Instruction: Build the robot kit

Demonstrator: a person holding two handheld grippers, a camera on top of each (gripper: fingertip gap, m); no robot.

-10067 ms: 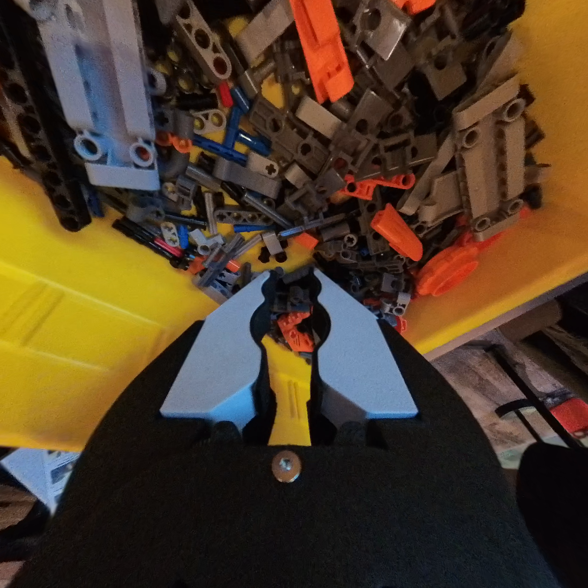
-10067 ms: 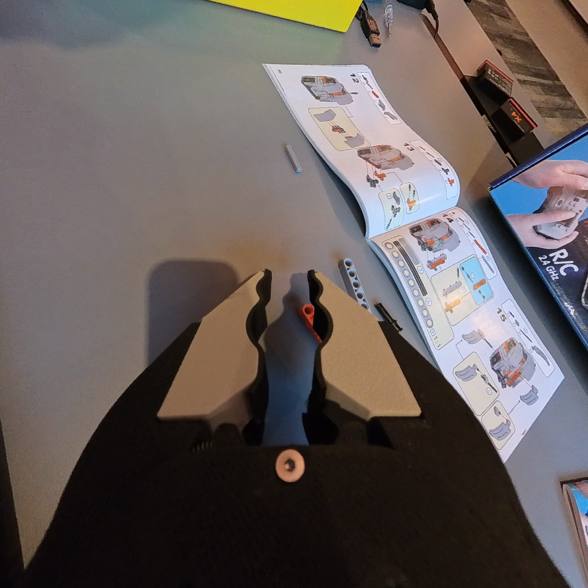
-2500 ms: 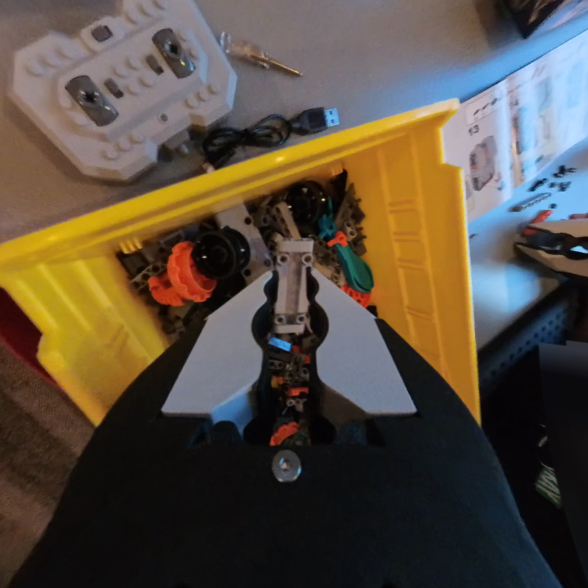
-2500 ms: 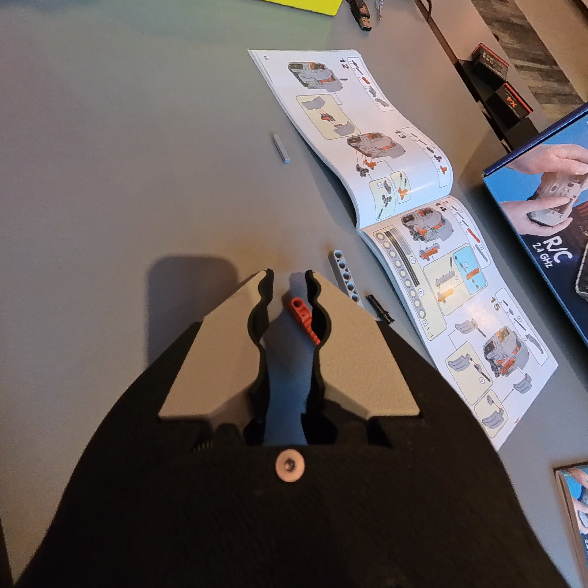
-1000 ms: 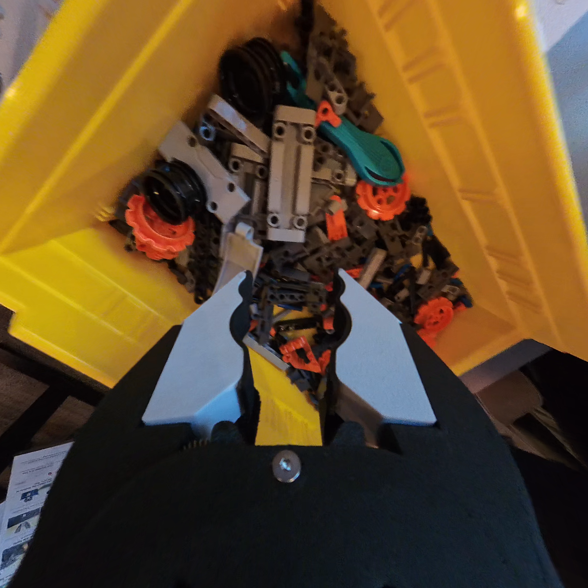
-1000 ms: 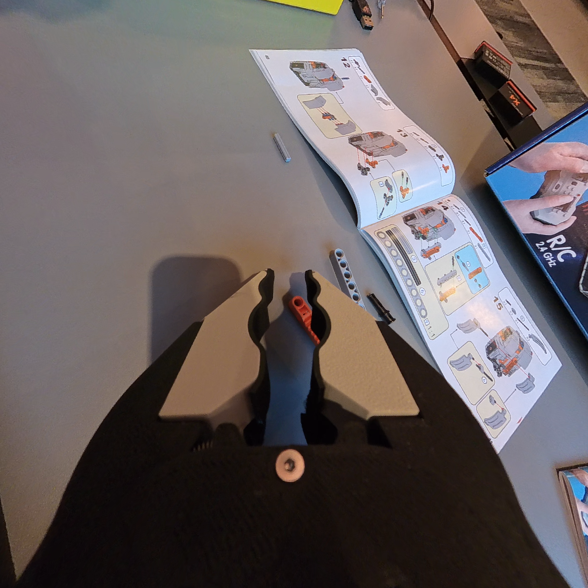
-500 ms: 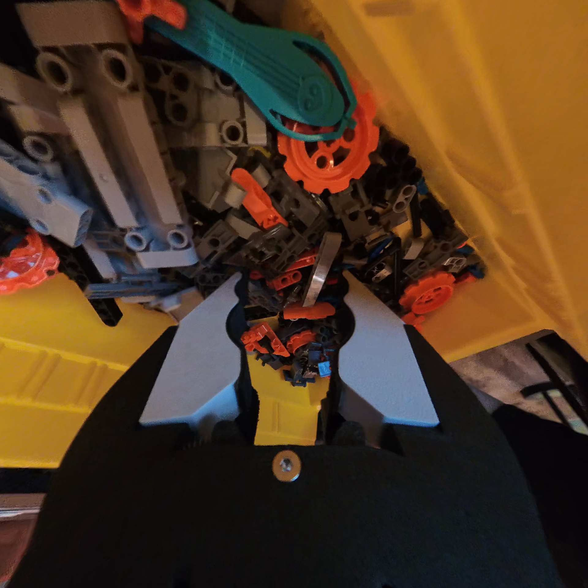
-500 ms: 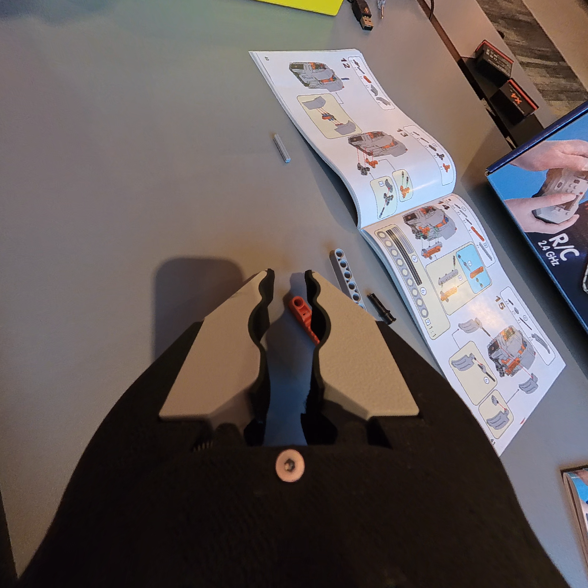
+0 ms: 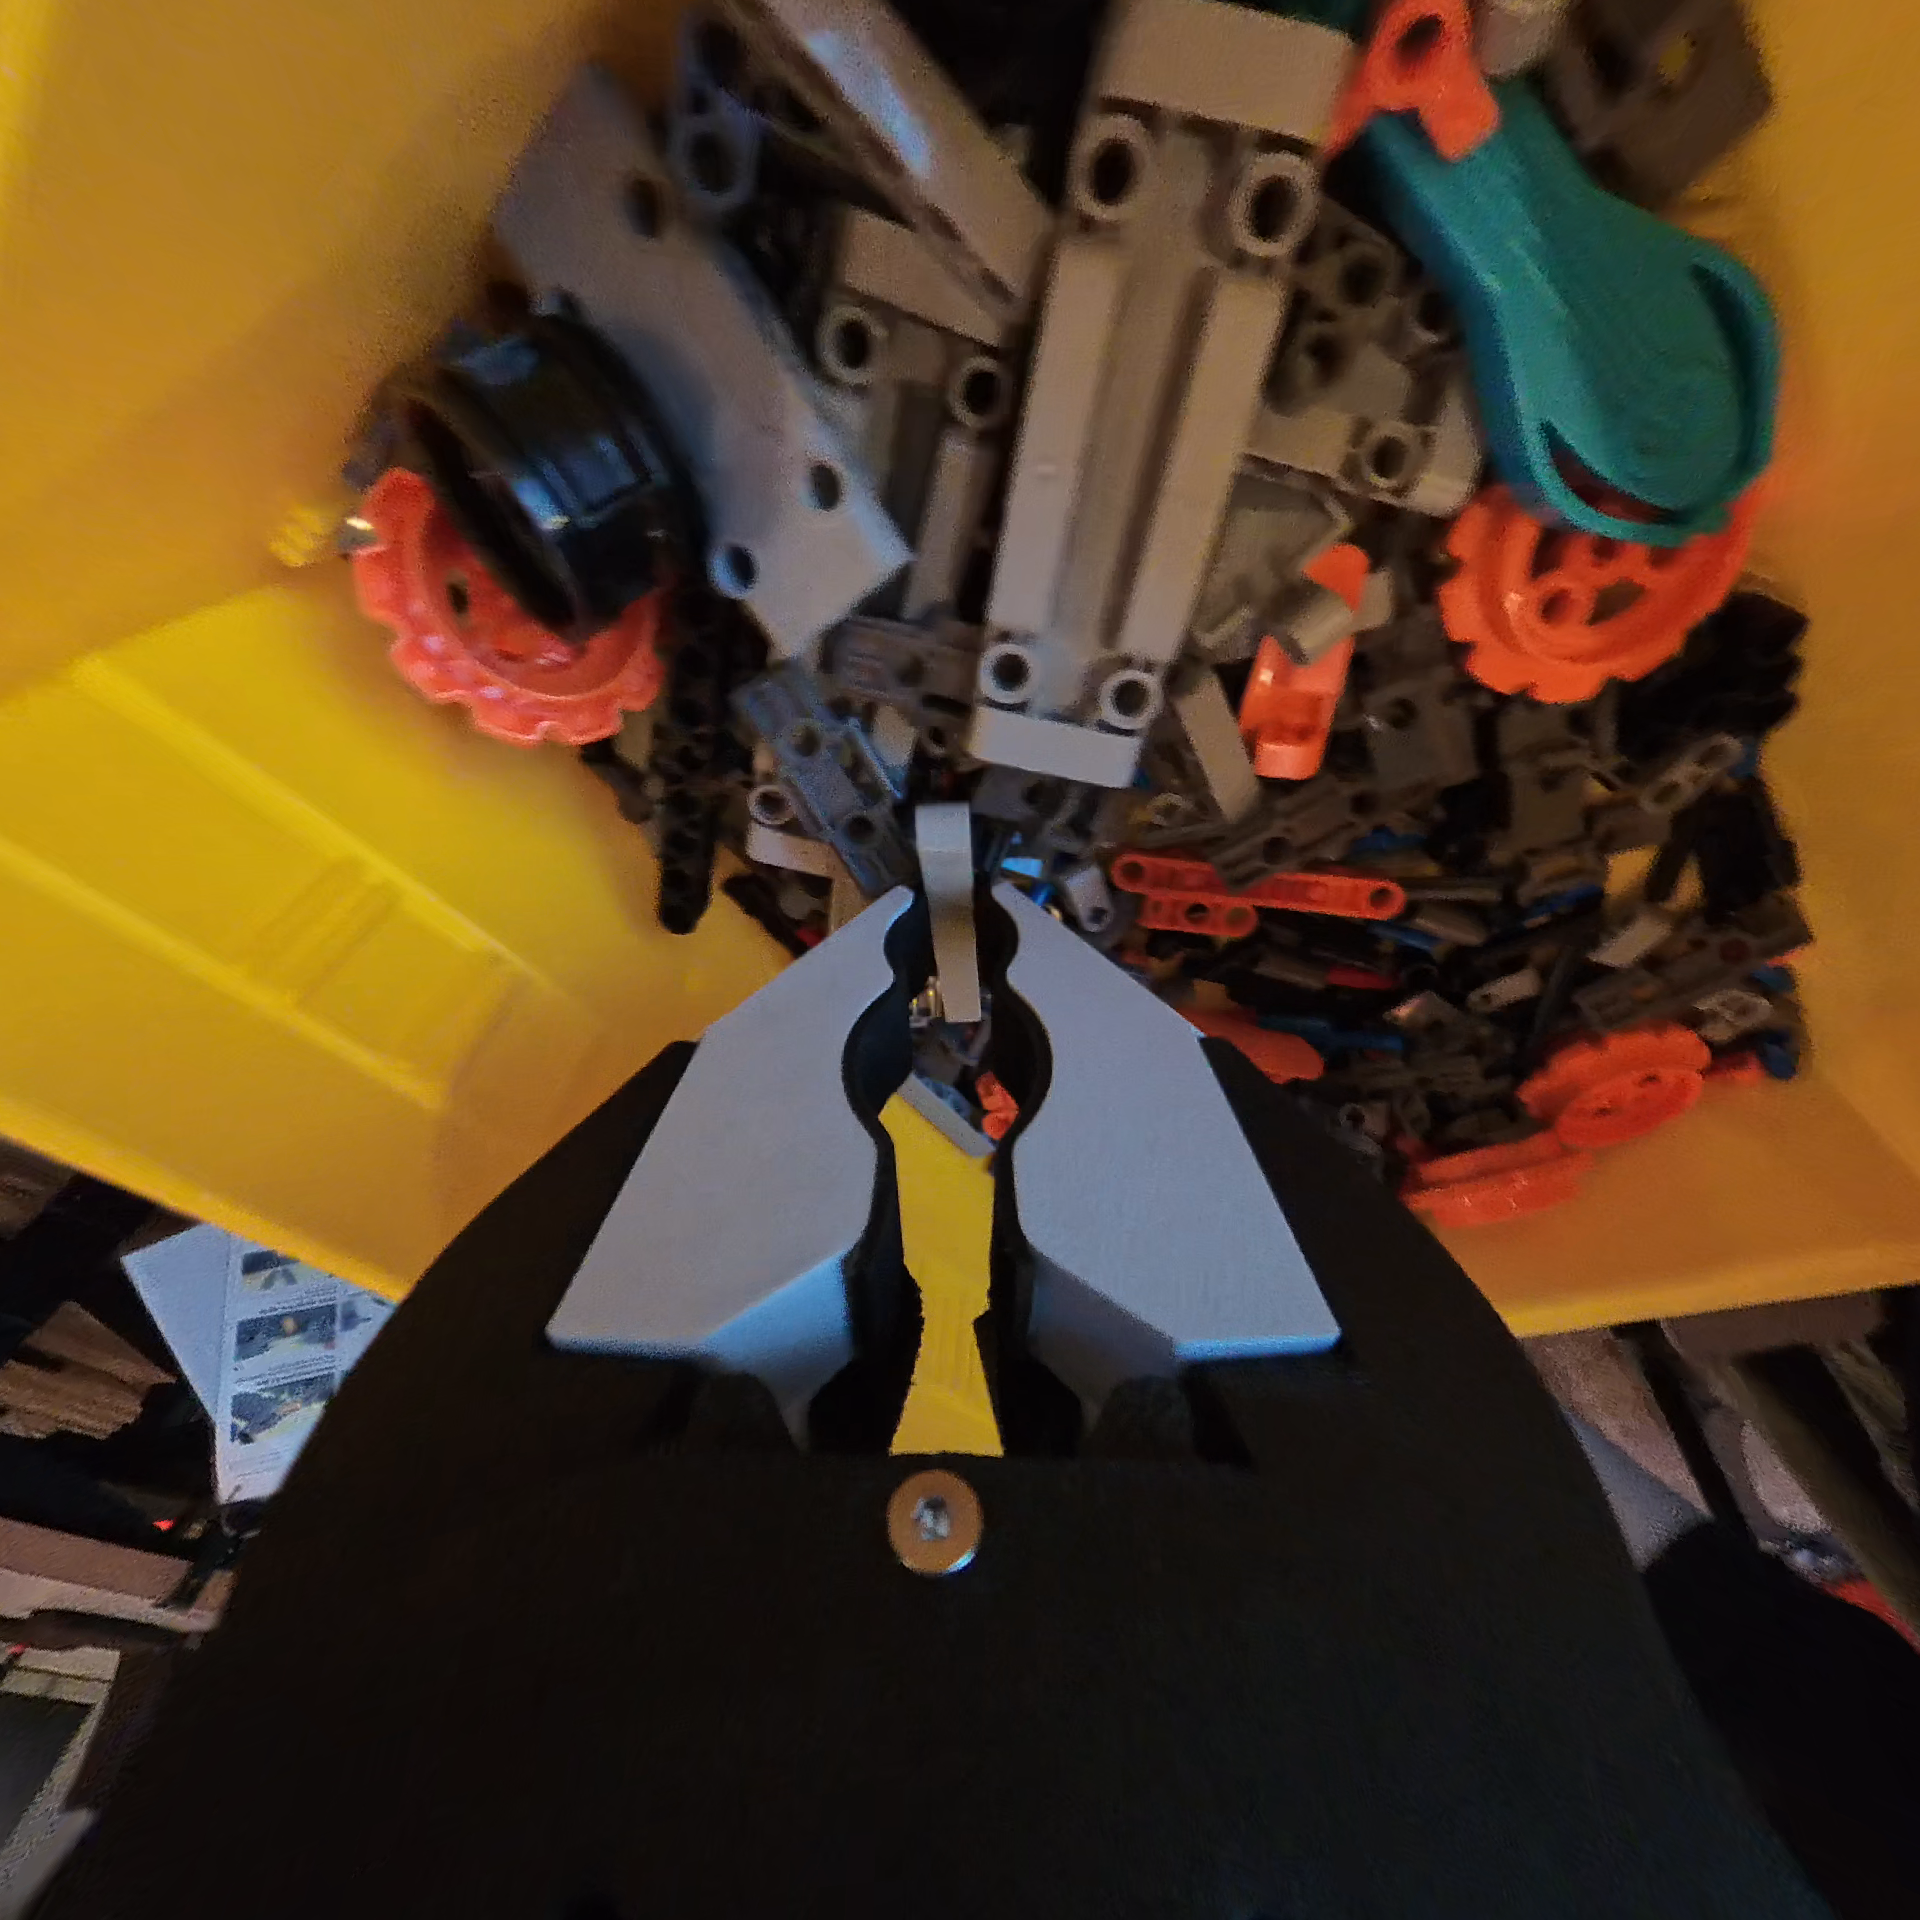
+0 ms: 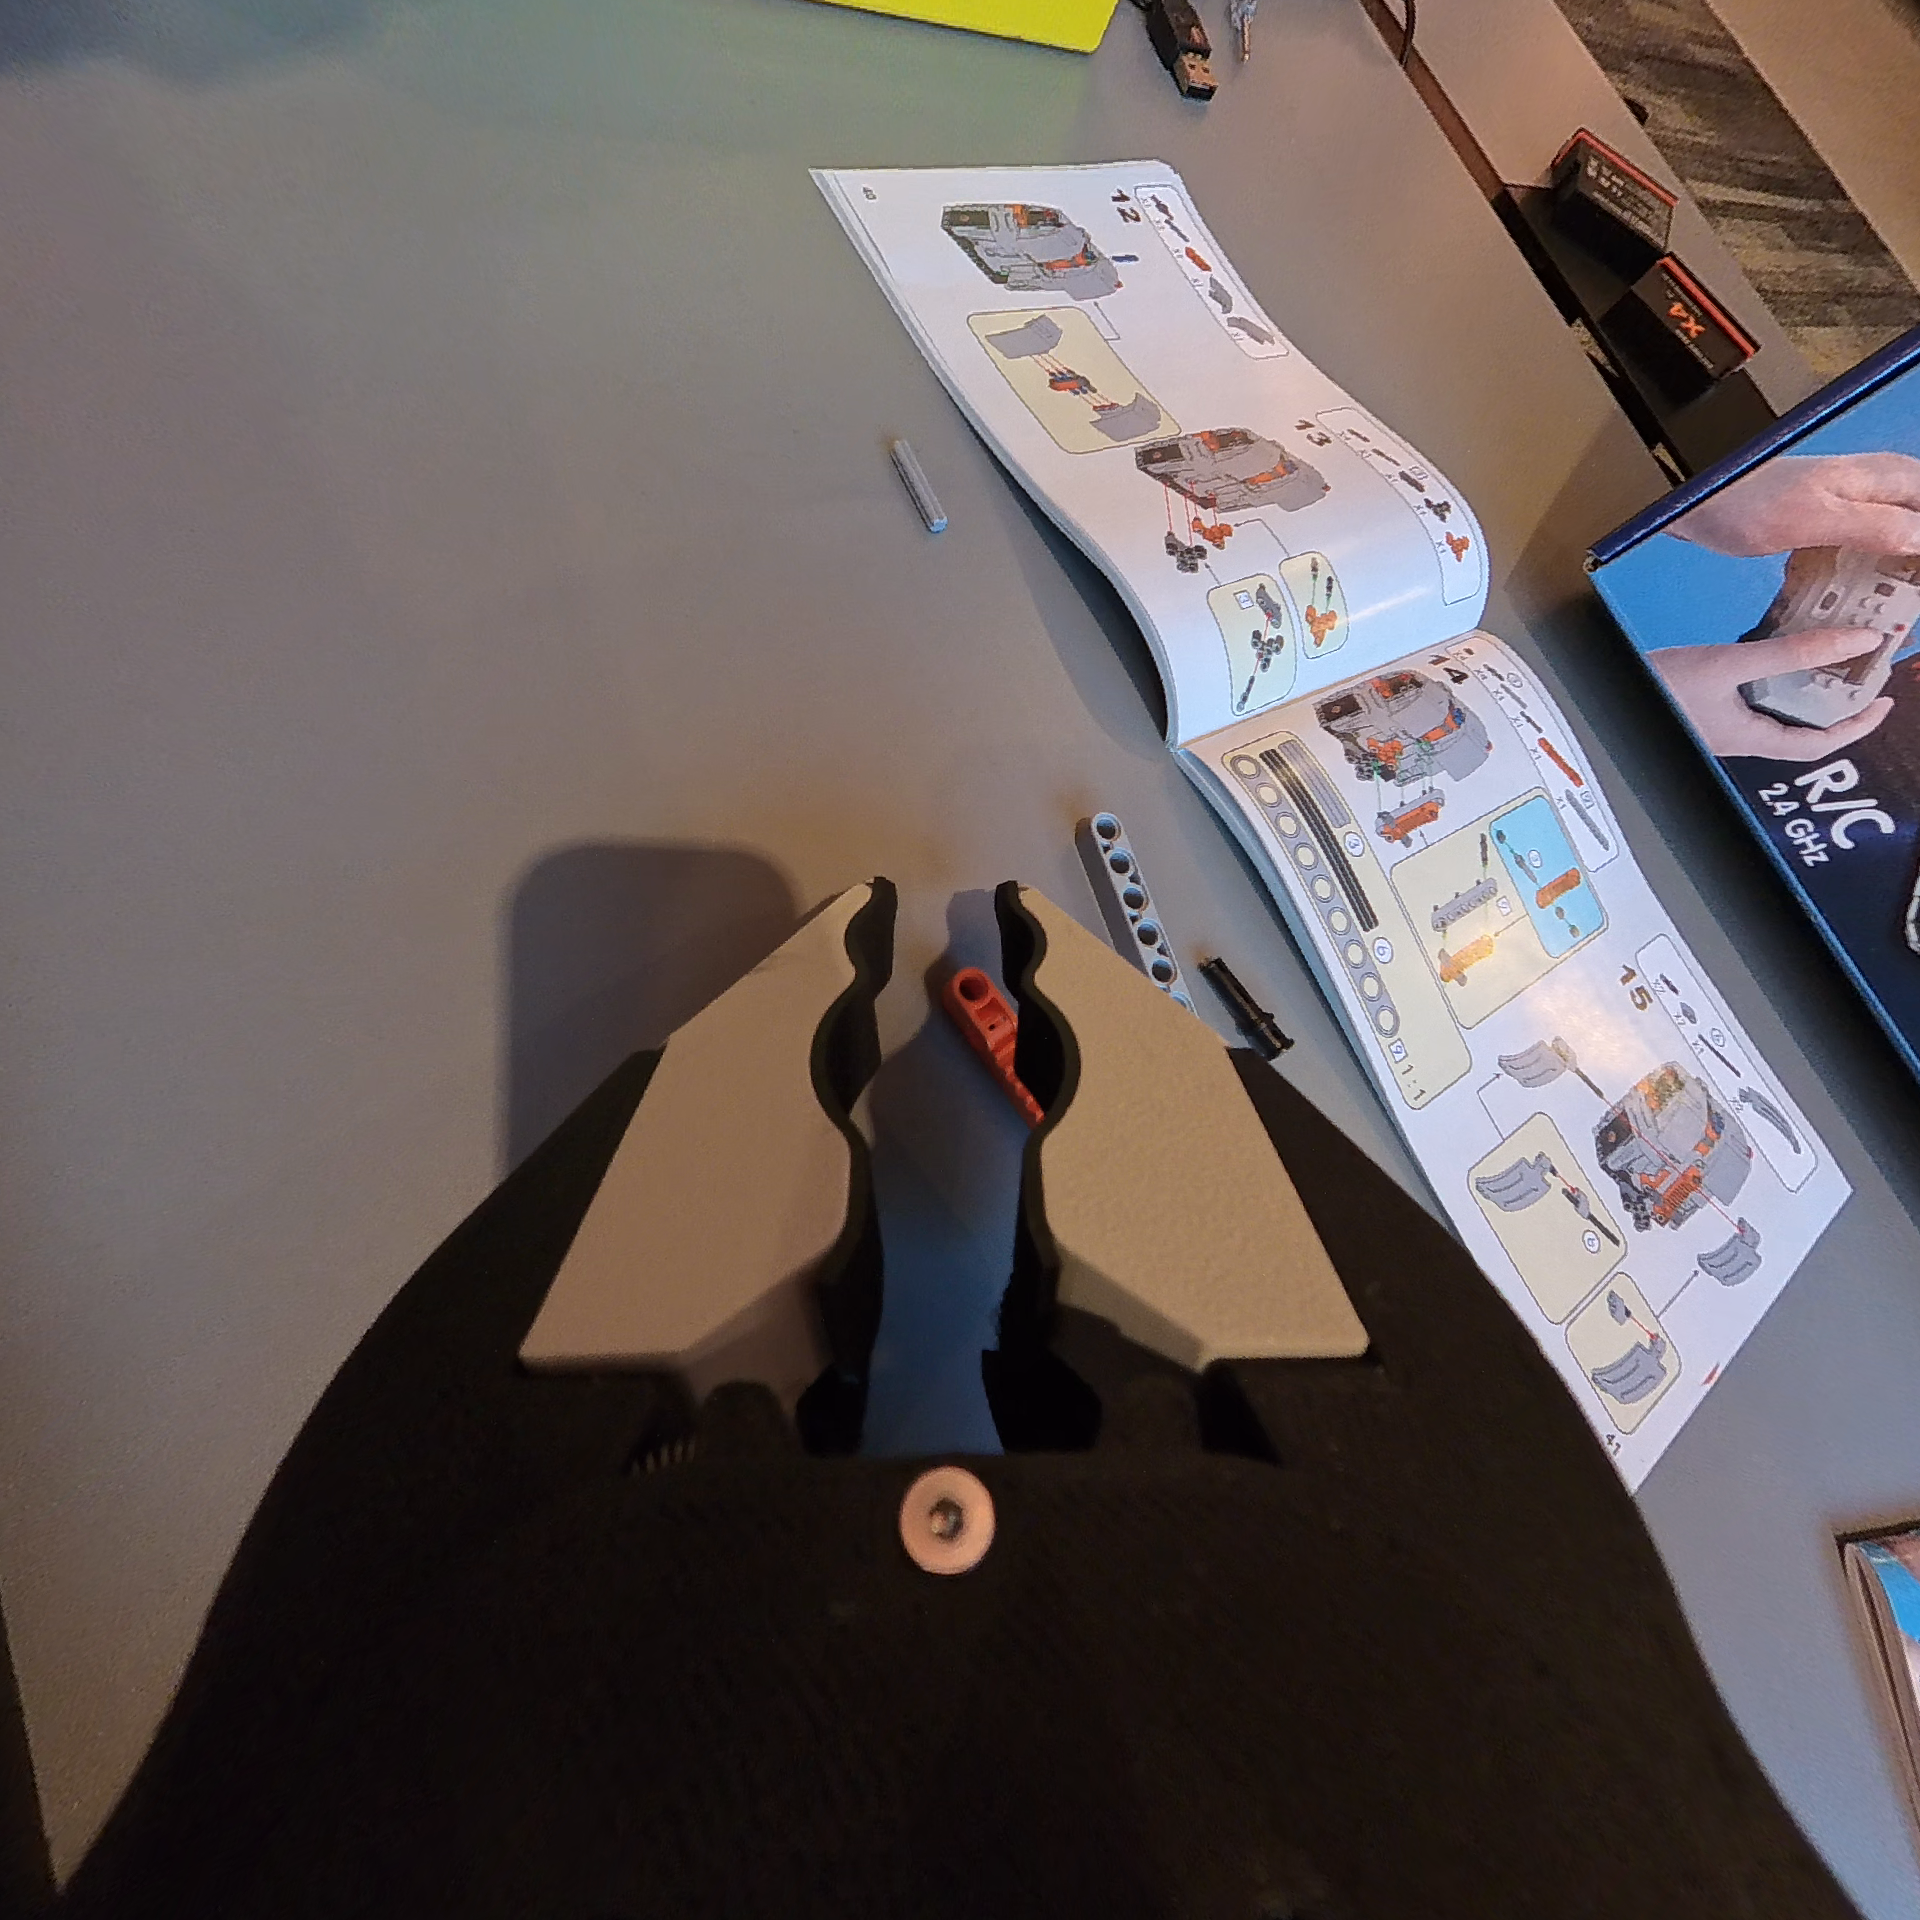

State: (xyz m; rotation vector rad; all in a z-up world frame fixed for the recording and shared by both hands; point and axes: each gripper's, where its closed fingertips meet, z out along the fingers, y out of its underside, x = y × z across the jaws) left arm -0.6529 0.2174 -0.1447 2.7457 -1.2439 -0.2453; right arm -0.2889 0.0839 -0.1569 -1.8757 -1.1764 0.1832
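The grey desk [image 10: 416, 468] stretches under my right gripper [image 10: 945, 894], and on it, to my right, an open instruction booklet [image 10: 1299, 644] lies with its pages bowed upward at the fold. A blue box [image 10: 1808, 665] sits at the far right edge.

My left gripper [image 9: 954, 904] is down inside the yellow bin [image 9: 208, 779], above a heap of grey, black and orange building parts. A long grey panel [image 9: 1132, 416] lies in the middle of the heap, a teal tool [image 9: 1579, 312] beyond it to the right, and an orange gear [image 9: 488, 644] with a black tyre [image 9: 551, 457] on it to the left. My left fingers are clenched on a small pale grey curved piece [image 9: 951, 914], its upper end poking out past the tips.

My right fingers stand parted and grasp nothing. A small red piece [image 10: 987, 1023] lies on the desk between them, close to the right-hand one. Just beside that finger lie a grey holed beam [image 10: 1127, 894] and a black pin [image 10: 1242, 1003]; a short grey rod [image 10: 917, 485] lies farther off.
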